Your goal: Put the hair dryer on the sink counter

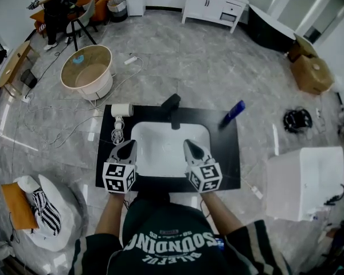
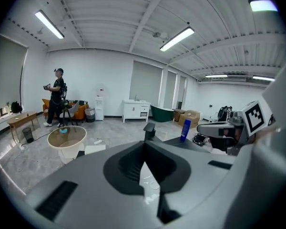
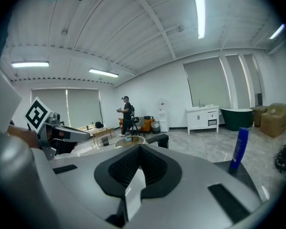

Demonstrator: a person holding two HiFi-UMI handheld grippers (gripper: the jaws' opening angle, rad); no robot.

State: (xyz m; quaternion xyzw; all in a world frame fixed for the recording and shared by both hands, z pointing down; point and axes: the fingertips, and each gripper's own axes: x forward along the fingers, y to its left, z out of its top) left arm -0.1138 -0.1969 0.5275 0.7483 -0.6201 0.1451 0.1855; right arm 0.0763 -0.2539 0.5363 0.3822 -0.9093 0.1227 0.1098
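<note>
1. A black sink worktop (image 1: 226, 153) with a white basin (image 1: 160, 145) is seen from above.
2. The white hair dryer (image 1: 122, 110) lies at the worktop's back left corner, left of the faucet (image 1: 173, 105). Its coiled cord (image 1: 117, 135) trails along the left edge.
3. A blue bottle (image 1: 233, 112) lies near the back right corner.
4. The left claw (image 1: 126, 148) hovers near the front left, its jaws pressed together on nothing.
5. The right claw (image 1: 194, 148) hovers over the basin's front right, also closed and empty.
6. The dryer looks like a stiff, smooth plastic shell, probably fairly light and a little slippery.
7. The narrow handle seems the best place to take hold, as the barrel looks wide.
8. The loose cord would likely drag or snag.
</note>
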